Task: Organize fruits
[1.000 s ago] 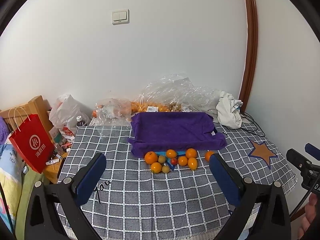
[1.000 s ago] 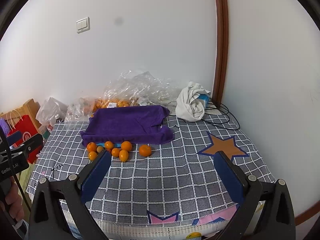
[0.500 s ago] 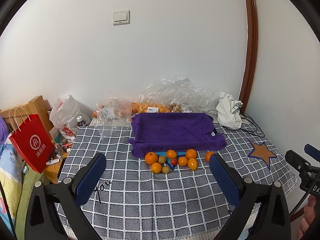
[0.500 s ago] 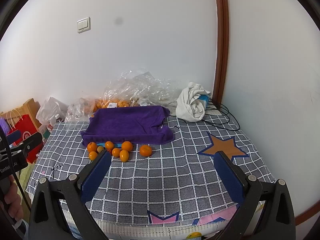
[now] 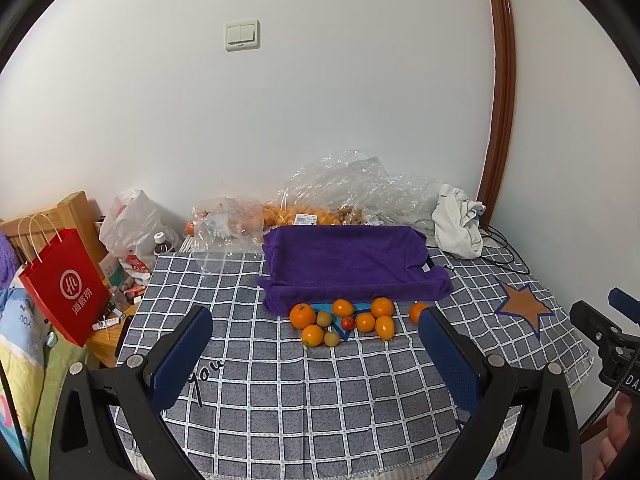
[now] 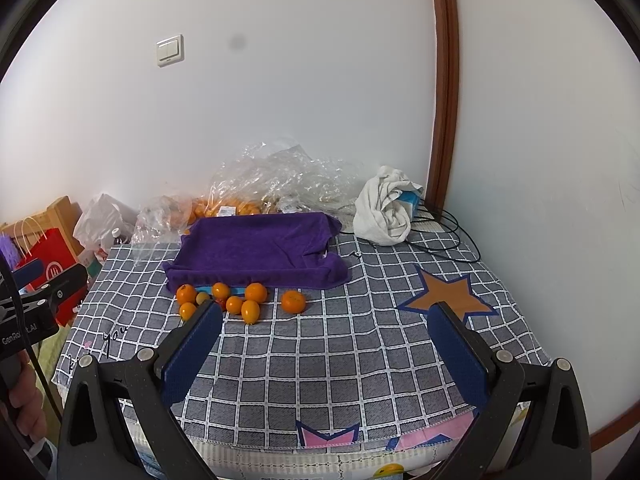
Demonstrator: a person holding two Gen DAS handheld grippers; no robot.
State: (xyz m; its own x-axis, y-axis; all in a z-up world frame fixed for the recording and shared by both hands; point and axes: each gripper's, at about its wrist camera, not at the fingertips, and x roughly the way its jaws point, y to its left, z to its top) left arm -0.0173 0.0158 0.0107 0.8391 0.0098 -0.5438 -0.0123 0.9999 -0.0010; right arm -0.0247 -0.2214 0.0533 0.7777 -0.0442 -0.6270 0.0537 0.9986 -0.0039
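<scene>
**Both claws wide open, fruit pile sitting untouched by the purple towel**

So here's the setup. The left claw [image 5: 312, 354] is spread wide with nothing in it, hovering over the near part of the checked cloth [image 5: 280, 392] that covers the surface. Same story for the right claw [image 6: 324, 344]: blue pads far apart, empty, held above the near edge of the cloth.

The fruit is all bunched up right at the front edge of the purple towel [image 5: 348, 260]. From the left wrist view you get a bigger mandarin [image 5: 302, 315] on the left end, a few smaller oranges around it, two little greenish fruits [image 5: 324, 318] and one small red fruit [image 5: 348, 322] in the middle of the pile. One lone orange [image 6: 293, 301] sits a bit off to the right of the rest, apart from the cluster, just in front of the towel's right corner.

Behind the towel, against the wall, there are crumpled clear plastic bags [image 5: 344, 188] with more orange fruit inside. A white bundled cloth [image 6: 384, 212] lies at the far right corner, with black cables [image 6: 448, 236] next to it. A red paper bag [image 5: 66, 284] stands off the left side of the surface.

In each wrist view the other claw pokes in at the edge of the frame, with a bit of the person's hand [image 6: 24, 412] gripping it.
</scene>
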